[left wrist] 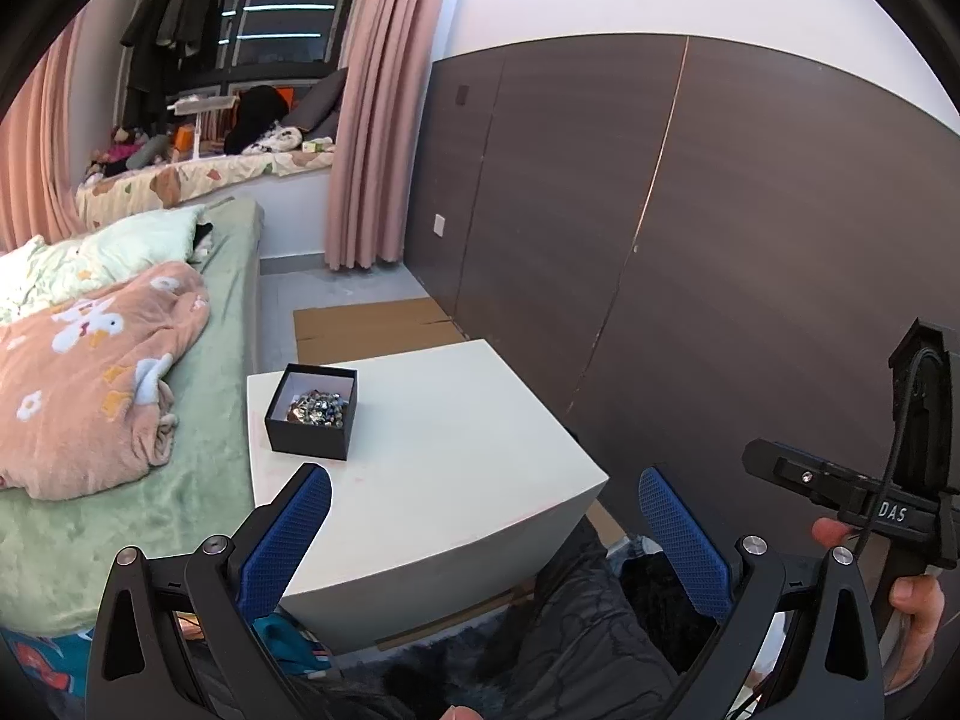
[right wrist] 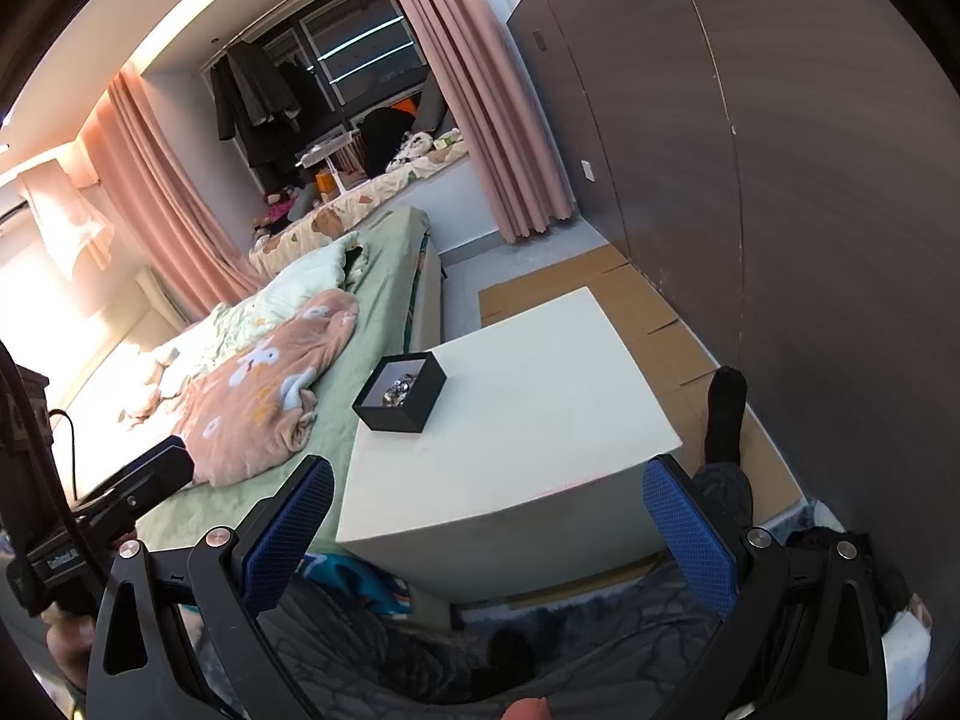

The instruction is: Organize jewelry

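A small black box (left wrist: 312,411) with a heap of shiny jewelry (left wrist: 317,408) inside stands at the far left of a low white table (left wrist: 456,450). My left gripper (left wrist: 480,492) is open and empty, held back from the table's near edge, well short of the box. In the right wrist view the same box (right wrist: 401,401) and jewelry (right wrist: 401,389) sit at the table's (right wrist: 528,420) left side. My right gripper (right wrist: 487,483) is open and empty, also above the near edge. The right gripper's body (left wrist: 870,492) shows at the left view's right edge.
A bed (left wrist: 198,396) with a pink blanket (left wrist: 90,372) borders the table's left side. A dark wood-panel wall (left wrist: 720,240) runs along the right. Flattened cardboard (left wrist: 372,330) lies on the floor behind the table. The person's legs (right wrist: 600,648) and a socked foot (right wrist: 726,414) are below and right.
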{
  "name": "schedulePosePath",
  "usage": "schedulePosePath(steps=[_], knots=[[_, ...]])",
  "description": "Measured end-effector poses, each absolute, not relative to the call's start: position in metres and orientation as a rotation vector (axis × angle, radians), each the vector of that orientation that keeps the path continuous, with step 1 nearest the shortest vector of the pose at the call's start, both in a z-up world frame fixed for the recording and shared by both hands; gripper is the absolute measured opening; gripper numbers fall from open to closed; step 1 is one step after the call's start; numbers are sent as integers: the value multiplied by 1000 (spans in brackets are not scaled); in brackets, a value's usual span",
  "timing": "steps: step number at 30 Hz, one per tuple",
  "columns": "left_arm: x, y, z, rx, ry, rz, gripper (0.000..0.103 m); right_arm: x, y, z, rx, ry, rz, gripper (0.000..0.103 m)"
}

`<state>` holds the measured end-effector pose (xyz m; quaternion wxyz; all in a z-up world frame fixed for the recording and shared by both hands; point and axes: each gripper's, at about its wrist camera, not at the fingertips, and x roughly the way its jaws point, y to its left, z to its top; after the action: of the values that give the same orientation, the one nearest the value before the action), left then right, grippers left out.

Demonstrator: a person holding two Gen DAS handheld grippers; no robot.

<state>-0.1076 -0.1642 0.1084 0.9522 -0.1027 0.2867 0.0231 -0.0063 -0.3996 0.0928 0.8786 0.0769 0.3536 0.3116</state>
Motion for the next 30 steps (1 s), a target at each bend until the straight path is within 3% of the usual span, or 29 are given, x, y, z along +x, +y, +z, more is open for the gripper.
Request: schedulePosePath(steps=[30], knots=[[-117, -163, 101, -205, 566, 58, 103, -8, -396, 80, 152, 758, 644, 103]])
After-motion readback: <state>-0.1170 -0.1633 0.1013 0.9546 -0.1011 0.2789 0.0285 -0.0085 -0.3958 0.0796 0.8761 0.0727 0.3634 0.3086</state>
